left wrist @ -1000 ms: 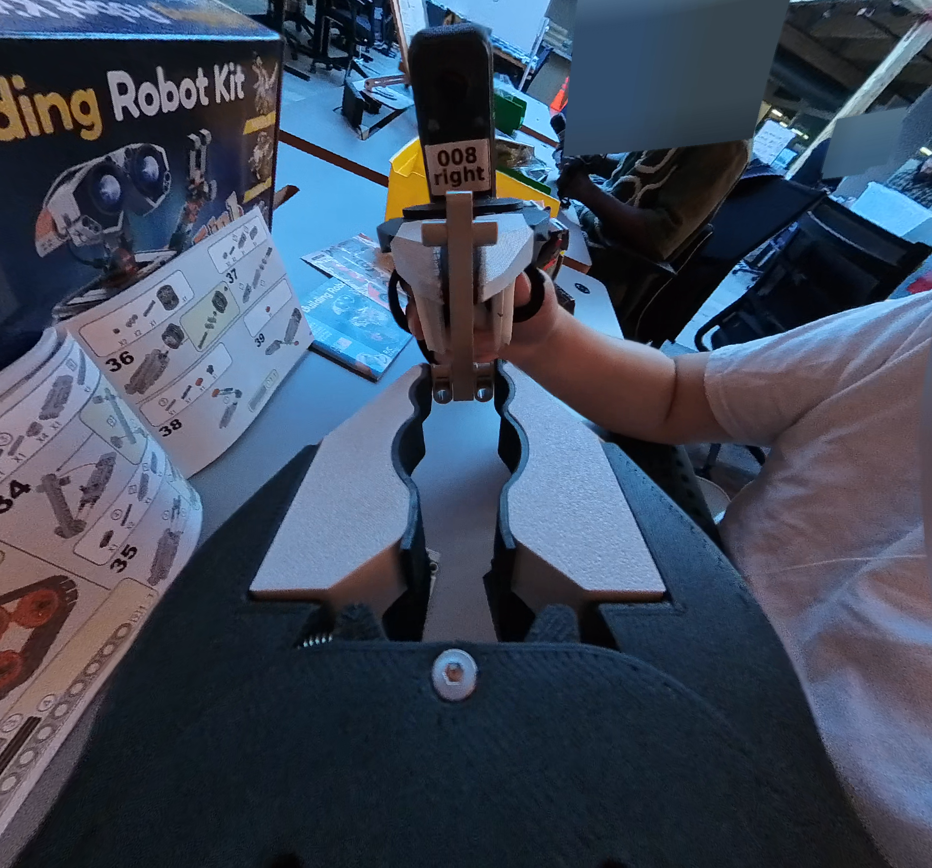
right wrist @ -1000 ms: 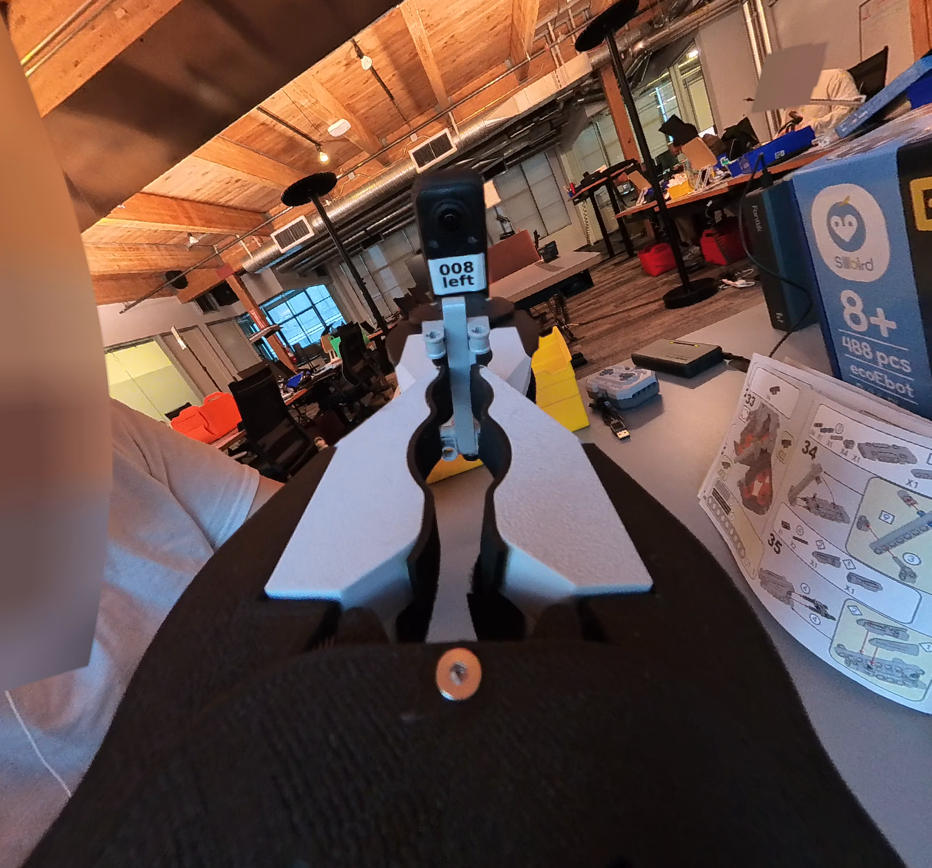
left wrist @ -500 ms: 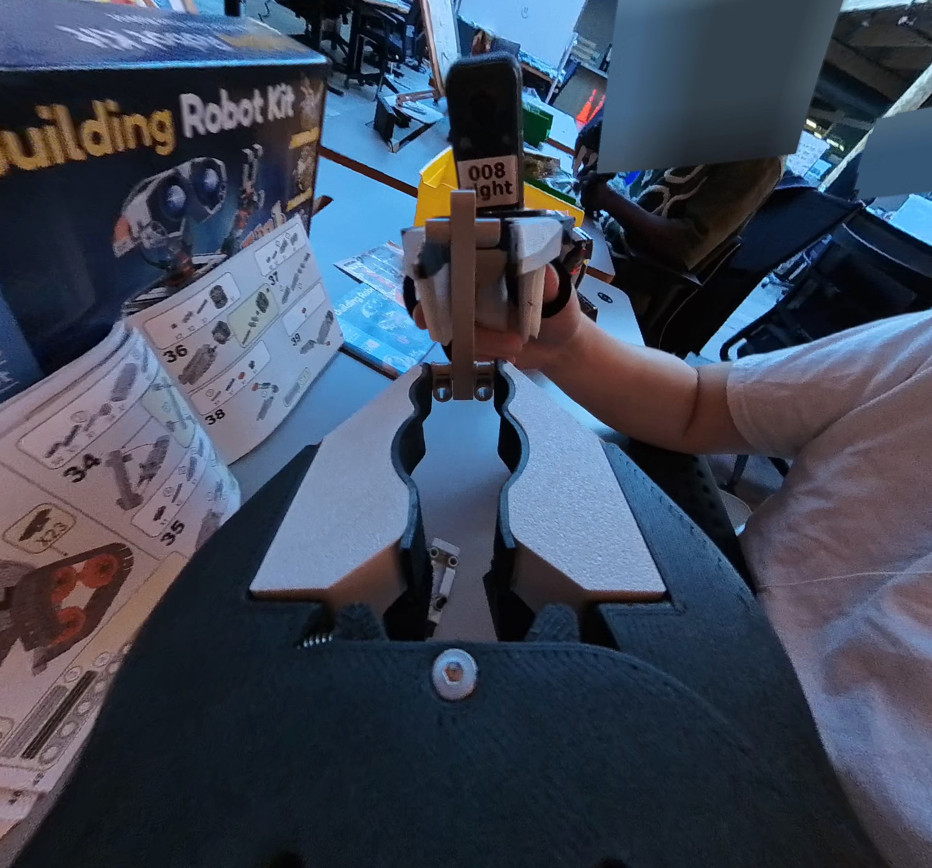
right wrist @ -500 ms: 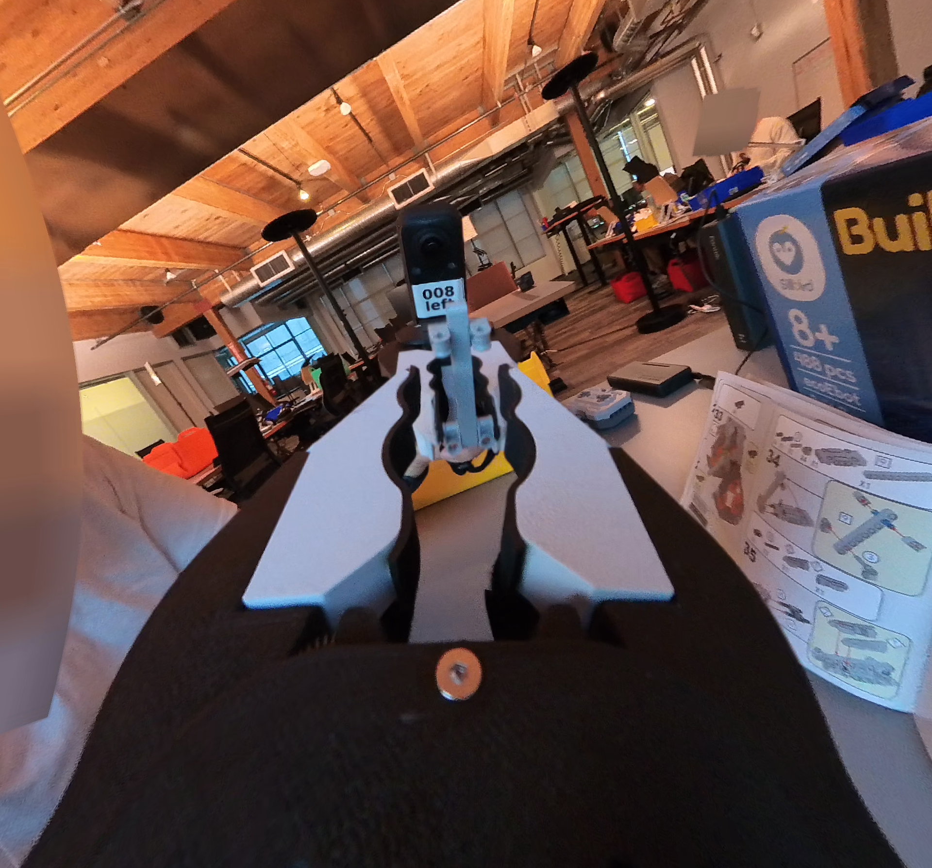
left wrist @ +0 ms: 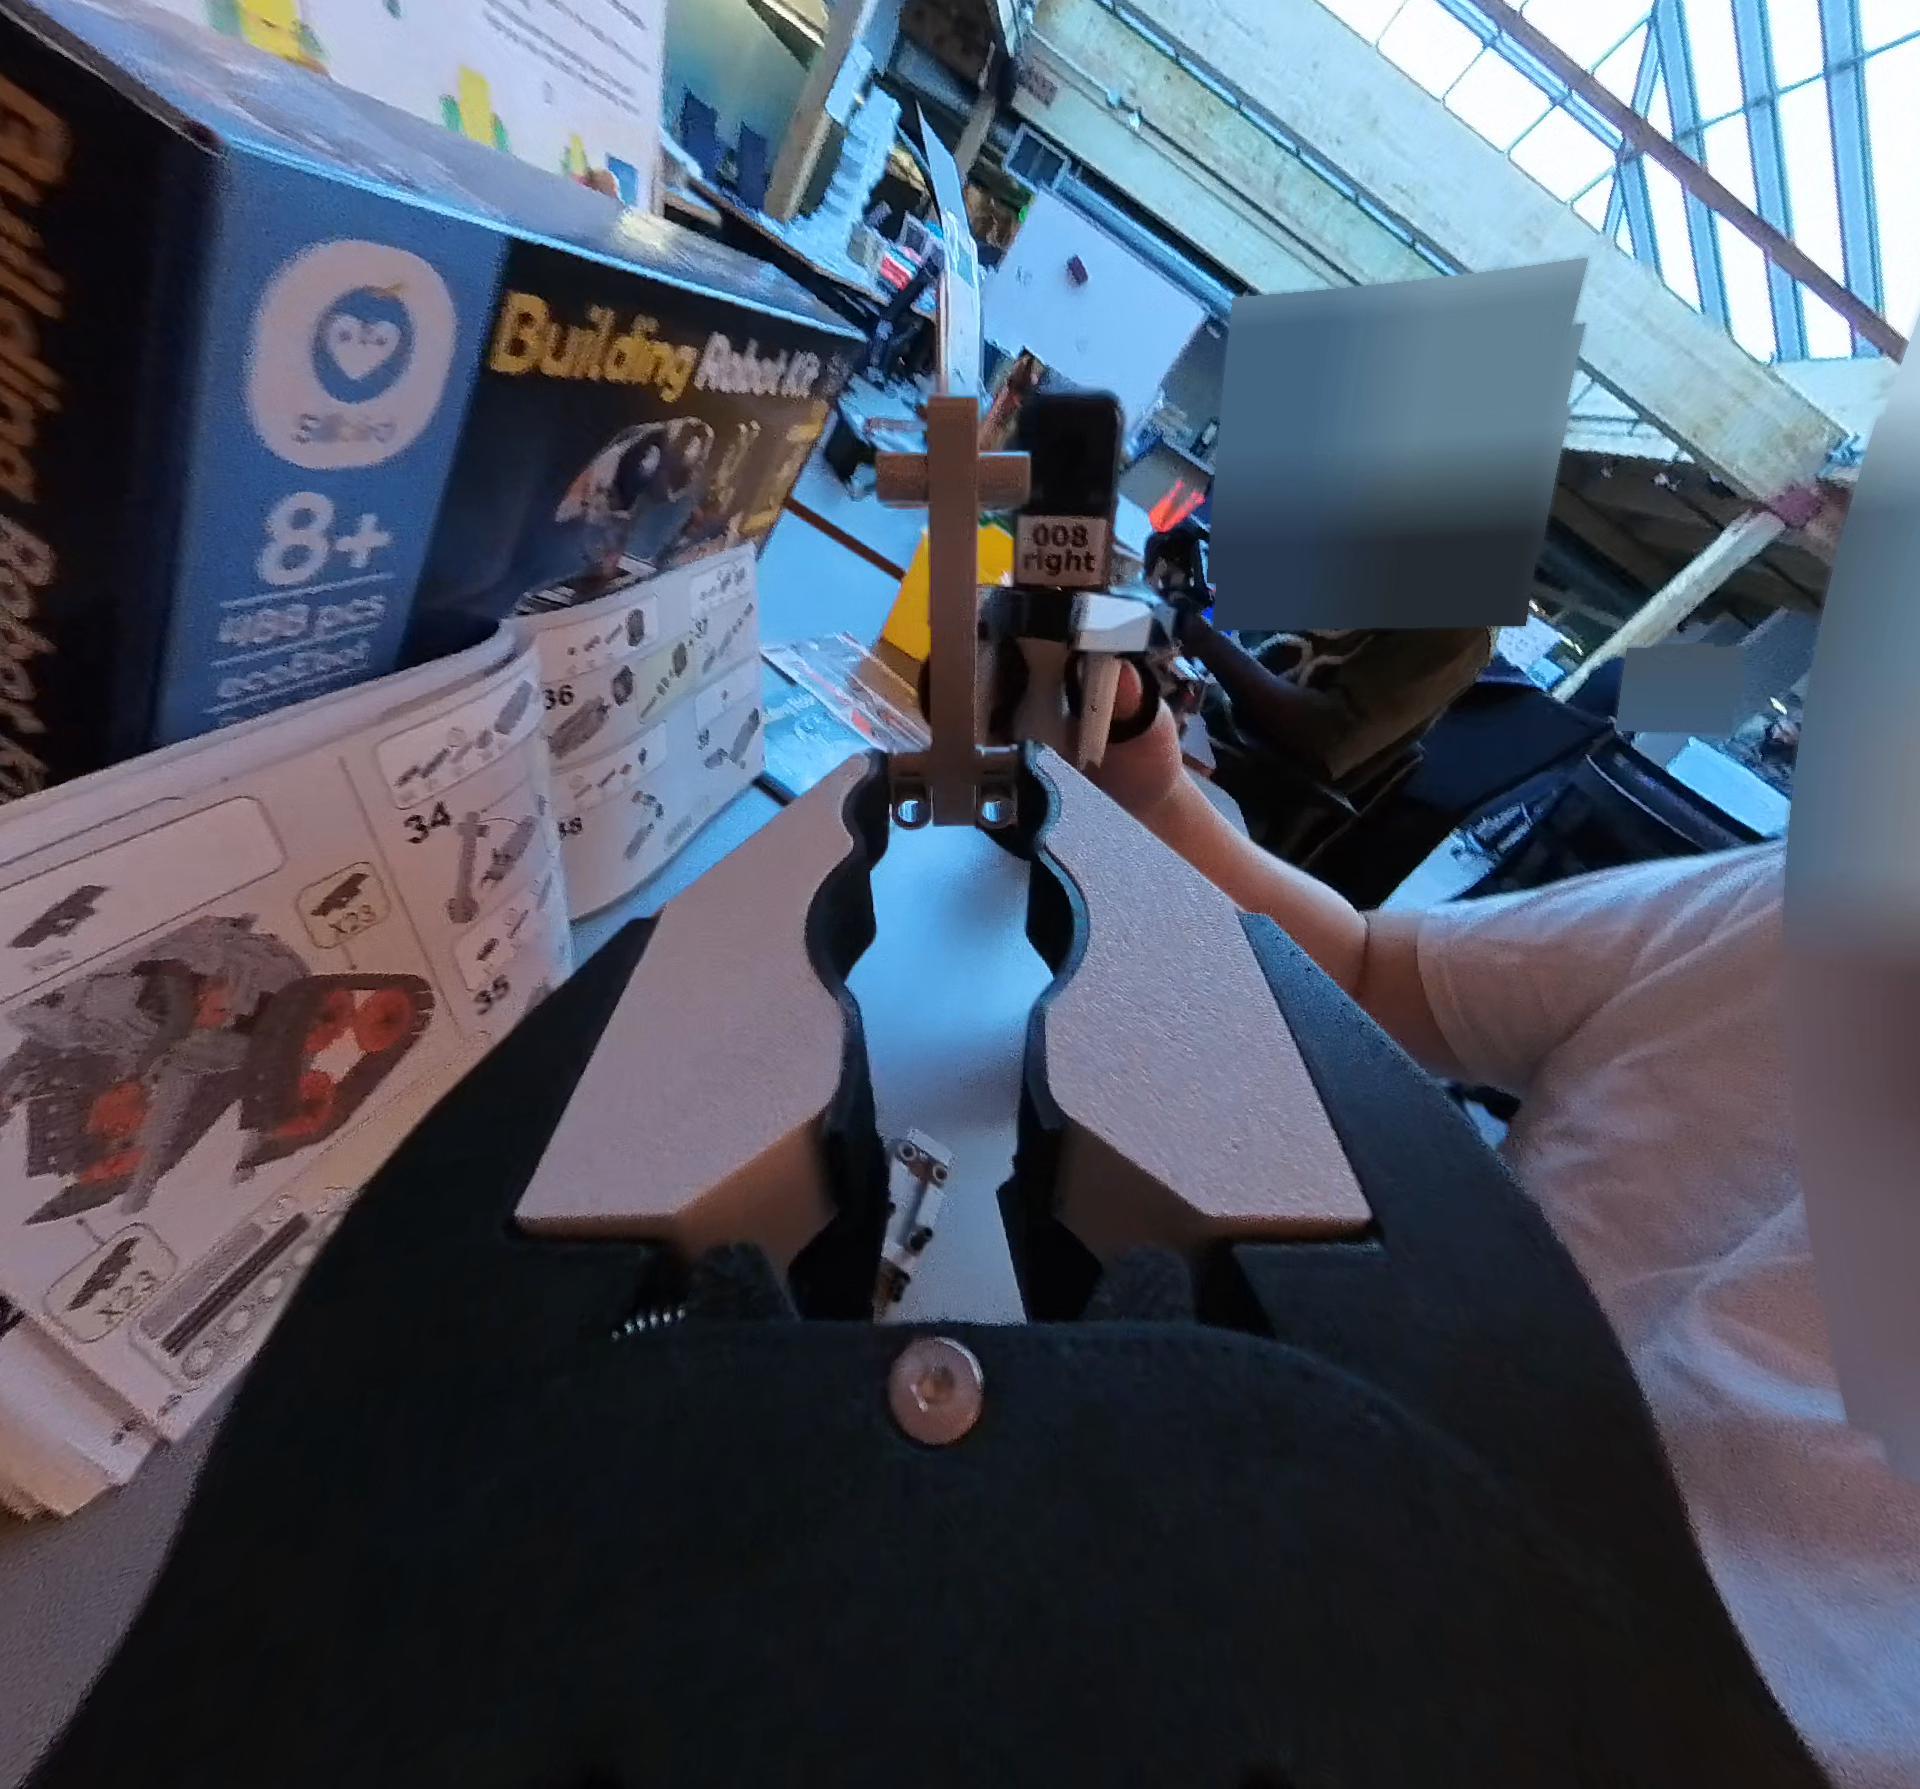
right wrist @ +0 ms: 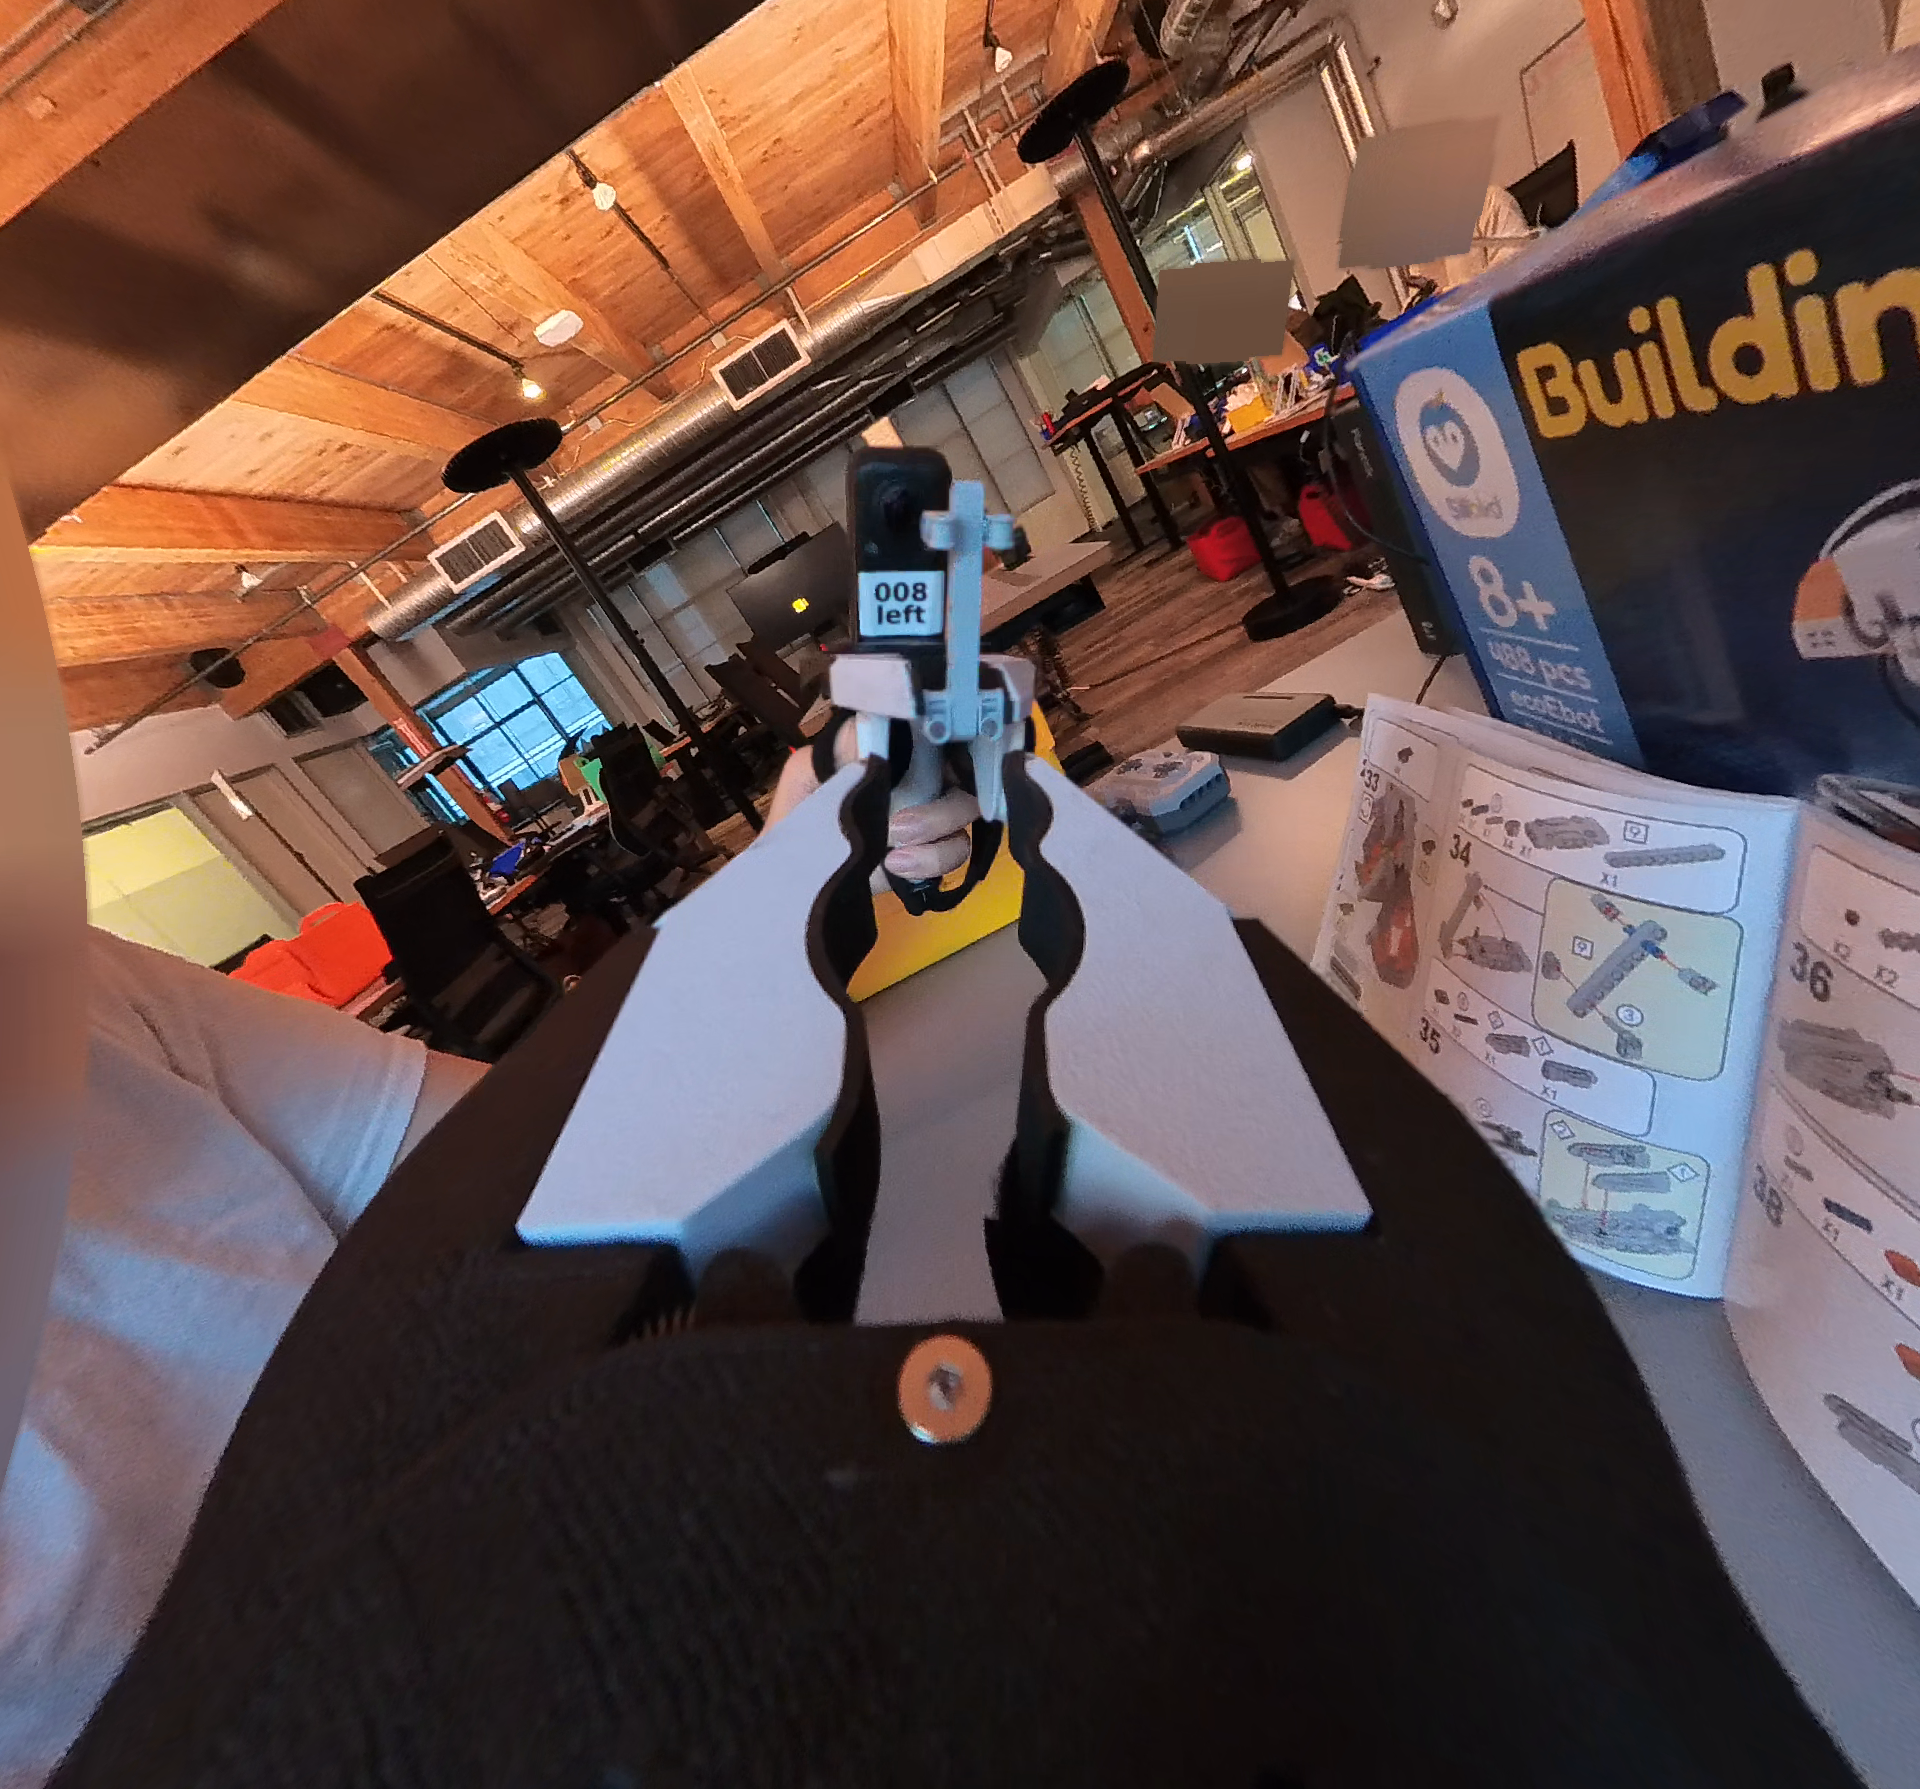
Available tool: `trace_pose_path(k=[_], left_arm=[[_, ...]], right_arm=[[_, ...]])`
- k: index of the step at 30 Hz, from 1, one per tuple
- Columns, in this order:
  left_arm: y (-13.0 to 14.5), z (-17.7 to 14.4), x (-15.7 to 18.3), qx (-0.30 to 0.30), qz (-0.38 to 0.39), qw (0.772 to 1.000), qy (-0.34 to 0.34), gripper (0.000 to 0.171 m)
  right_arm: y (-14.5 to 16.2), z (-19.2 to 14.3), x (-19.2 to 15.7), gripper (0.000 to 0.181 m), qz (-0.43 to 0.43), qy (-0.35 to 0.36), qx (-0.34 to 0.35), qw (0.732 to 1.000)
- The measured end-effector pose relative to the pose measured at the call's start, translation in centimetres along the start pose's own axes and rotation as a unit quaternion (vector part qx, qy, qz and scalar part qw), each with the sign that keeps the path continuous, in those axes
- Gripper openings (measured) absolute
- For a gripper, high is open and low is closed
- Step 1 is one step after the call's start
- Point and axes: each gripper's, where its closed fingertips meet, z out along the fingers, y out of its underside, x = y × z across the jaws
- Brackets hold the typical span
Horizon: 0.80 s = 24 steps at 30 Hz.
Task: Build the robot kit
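Left gripper (left wrist: pixel 953 789) is clamped on the foot of an upright grey cross-shaped beam (left wrist: pixel 951 596). Right gripper (right wrist: pixel 940 778), slightly parted and empty, is held opposite. Such a low pinch is judged prone to pivoting.

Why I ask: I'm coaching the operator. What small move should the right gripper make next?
Probably ease the right gripper toward the free upper end of the grey beam: the left gripper pinches its base, holding it upright, while the right fingers are open, empty and apart from it.

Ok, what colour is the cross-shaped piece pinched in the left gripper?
Light grey. The cross-shaped piece in the left gripper shows best in the left wrist view.
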Motion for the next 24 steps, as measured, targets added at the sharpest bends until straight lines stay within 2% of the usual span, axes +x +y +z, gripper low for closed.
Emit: trace_pose_path(k=[11, 12, 13, 24], left_arm=[[4.9, 5.5, 1.2, -0.129, 0.023, 0.991, 0.008, 0.022], [5.1, 5.7, 1.3, -0.134, 0.028, 0.991, 0.007, 0.022], [5.1, 5.9, 1.5, -0.137, 0.03, 0.99, 0.009, 0.022], [4.7, 6.1, 1.9, -0.128, 0.022, 0.991, 0.014, 0.022]], right_arm=[[2.4, 1.6, 0.5, 0.027, 0.012, 0.005, -0.032, 0.999], [2.5, 1.5, 0.4, 0.022, 0.012, 0.002, -0.034, 0.999], [2.6, 1.5, 0.1, 0.009, 0.008, -0.008, -0.039, 0.999], [2.2, 1.3, -0.4, 0.007, 0.015, -0.023, -0.029, 0.999]])
